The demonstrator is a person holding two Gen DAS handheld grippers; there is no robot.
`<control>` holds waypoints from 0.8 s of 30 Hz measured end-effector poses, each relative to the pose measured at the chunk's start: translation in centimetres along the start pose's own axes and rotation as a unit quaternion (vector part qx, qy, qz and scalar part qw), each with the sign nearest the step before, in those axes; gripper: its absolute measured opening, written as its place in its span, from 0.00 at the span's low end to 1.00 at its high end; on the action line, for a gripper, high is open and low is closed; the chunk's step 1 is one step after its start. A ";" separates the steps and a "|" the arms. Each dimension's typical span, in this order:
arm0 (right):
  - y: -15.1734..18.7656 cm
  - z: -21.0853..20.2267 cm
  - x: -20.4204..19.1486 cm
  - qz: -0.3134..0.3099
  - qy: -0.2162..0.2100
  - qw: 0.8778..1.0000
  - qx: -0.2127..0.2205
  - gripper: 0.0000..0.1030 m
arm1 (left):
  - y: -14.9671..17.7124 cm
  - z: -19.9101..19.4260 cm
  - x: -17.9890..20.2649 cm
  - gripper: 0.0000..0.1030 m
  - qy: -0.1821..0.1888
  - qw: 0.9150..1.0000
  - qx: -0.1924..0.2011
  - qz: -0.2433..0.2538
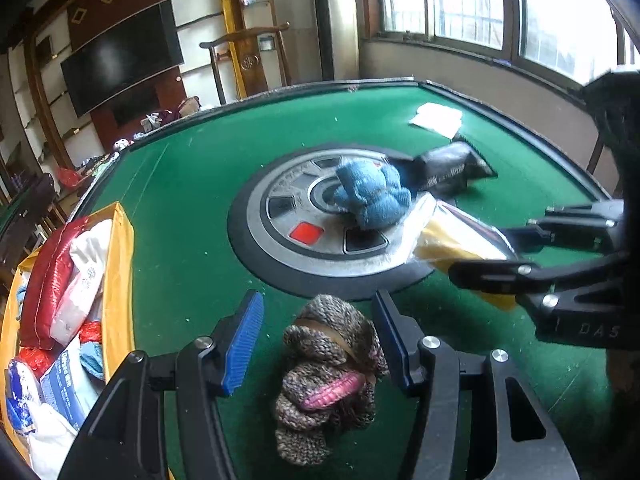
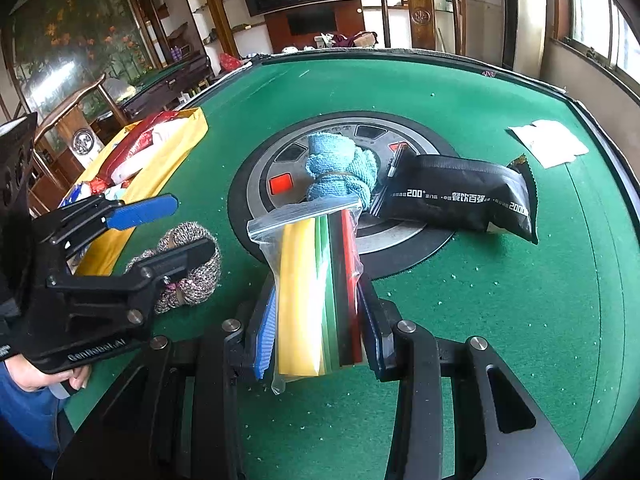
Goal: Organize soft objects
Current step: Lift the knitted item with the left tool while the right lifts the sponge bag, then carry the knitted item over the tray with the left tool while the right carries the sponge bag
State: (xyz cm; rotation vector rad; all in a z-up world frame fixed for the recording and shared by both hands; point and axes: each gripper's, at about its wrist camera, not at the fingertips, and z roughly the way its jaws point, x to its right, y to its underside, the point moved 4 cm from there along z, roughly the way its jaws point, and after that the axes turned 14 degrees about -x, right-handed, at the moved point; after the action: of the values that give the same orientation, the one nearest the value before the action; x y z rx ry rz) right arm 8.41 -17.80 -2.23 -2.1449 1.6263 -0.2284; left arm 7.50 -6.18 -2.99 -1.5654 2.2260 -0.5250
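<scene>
A brown-and-pink knitted bundle [image 1: 328, 372] tied with a band lies on the green table [image 1: 180, 208] near its front edge. My left gripper [image 1: 318, 300] straddles it, open: the right pad is at its side and a gap shows at the left pad. In the right wrist view, the left gripper [image 2: 192, 224] hovers over the same knitted bundle [image 2: 200, 276]. My right gripper [image 2: 320, 336] is shut on a clear zip bag of coloured foam sheets [image 2: 316, 280], held above the table. From the left wrist view, the right gripper [image 1: 478, 252] holds that zip bag [image 1: 440, 240].
A yellow box [image 1: 120, 280] with red, white and blue soft packs stands at the left edge. A blue towel bundle [image 2: 340, 168] sits on the round central hub [image 2: 260, 168]; a black packet [image 2: 456, 200] lies beside it, a white packet [image 2: 548, 142] farther right. A hand [image 2: 52, 380] holds the left gripper.
</scene>
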 end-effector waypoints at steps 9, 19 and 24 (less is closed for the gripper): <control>0.0 0.0 0.1 0.004 0.000 1.000 0.000 0.35 | 0.7 0.9 1.2 0.50 0.002 0.999 -0.030 0.024; 0.0 -0.2 0.3 0.010 -0.002 1.000 0.002 0.35 | 1.0 0.3 1.2 0.46 -0.008 0.999 -0.022 0.026; 0.0 -0.1 0.4 0.011 -0.002 1.000 0.003 0.35 | 0.9 0.1 1.3 0.46 -0.010 0.999 -0.018 0.024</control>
State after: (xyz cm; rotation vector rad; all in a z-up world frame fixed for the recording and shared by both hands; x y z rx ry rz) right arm 8.47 -18.18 -2.15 -2.1221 1.6442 -0.2223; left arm 6.44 -7.13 -3.63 -1.5233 2.2654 -0.4555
